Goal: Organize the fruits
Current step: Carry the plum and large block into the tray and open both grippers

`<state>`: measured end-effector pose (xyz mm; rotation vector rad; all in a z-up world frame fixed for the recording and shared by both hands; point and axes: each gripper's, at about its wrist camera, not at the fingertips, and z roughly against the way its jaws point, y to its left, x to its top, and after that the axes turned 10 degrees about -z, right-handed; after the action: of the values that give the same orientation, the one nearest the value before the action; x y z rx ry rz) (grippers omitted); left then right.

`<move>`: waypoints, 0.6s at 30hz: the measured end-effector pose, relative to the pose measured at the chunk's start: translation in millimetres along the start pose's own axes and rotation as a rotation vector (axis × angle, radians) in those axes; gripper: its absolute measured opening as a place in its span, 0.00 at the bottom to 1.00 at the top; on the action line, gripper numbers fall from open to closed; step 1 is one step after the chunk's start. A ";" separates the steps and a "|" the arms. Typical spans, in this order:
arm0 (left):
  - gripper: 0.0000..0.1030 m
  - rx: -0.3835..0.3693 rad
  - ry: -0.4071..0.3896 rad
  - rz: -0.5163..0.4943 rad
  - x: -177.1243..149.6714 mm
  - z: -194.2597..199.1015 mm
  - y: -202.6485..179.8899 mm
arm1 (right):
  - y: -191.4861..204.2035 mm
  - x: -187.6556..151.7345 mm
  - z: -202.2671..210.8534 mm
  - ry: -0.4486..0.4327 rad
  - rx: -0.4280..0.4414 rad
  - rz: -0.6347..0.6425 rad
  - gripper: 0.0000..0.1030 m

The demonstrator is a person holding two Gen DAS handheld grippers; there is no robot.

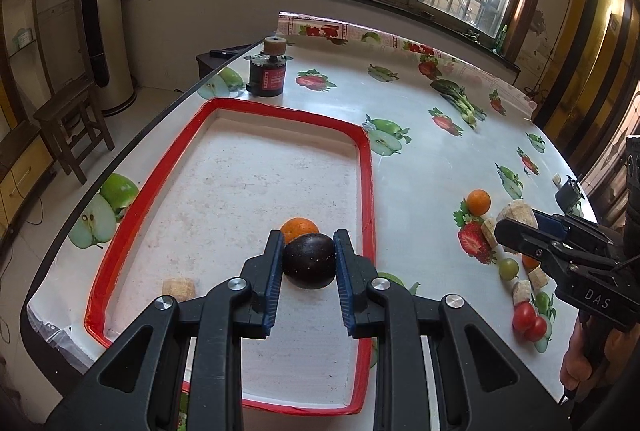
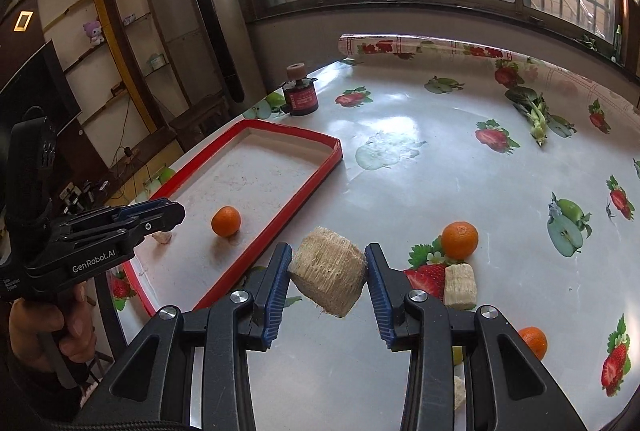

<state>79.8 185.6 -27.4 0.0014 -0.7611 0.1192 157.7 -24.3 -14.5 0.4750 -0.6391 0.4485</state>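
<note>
Left gripper [image 1: 307, 263] pinches dark round fruit [image 1: 309, 261] above red-rimmed tray [image 1: 366, 167], near-right part, 1 orange [image 1: 299, 227] just beyond it on tray floor. Right gripper [image 2: 327, 277] clamps pale fibrous chunk [image 2: 327, 275] above table [image 2: 420, 159], just right of tray's right rim. Likely next: left lowers to release in the tray; right needs a leftward carry over rim. Loose orange [image 2: 460, 239] far-right of right fingers.

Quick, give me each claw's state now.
Left claw: shut on the dark round fruit.
Right claw: shut on the pale fibrous chunk.
</note>
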 end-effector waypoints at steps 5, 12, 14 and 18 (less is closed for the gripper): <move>0.21 0.018 0.004 0.023 -1.5 0.3 17.1 | 18.3 6.7 -14.8 0.013 0.032 0.018 0.37; 0.21 0.045 0.024 0.050 -0.2 -7.5 43.9 | 43.4 23.1 -46.3 0.041 0.078 0.038 0.37; 0.21 0.046 0.035 0.052 0.3 -12.5 50.6 | 50.0 30.5 -58.3 0.050 0.081 0.041 0.37; 0.21 0.045 0.062 0.062 2.2 -26.5 60.0 | 64.8 44.4 -87.9 0.078 0.086 0.057 0.37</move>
<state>93.1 246.6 -47.6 0.0167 -0.6967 0.1947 195.1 86.5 -29.4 0.5193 -0.5608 0.5477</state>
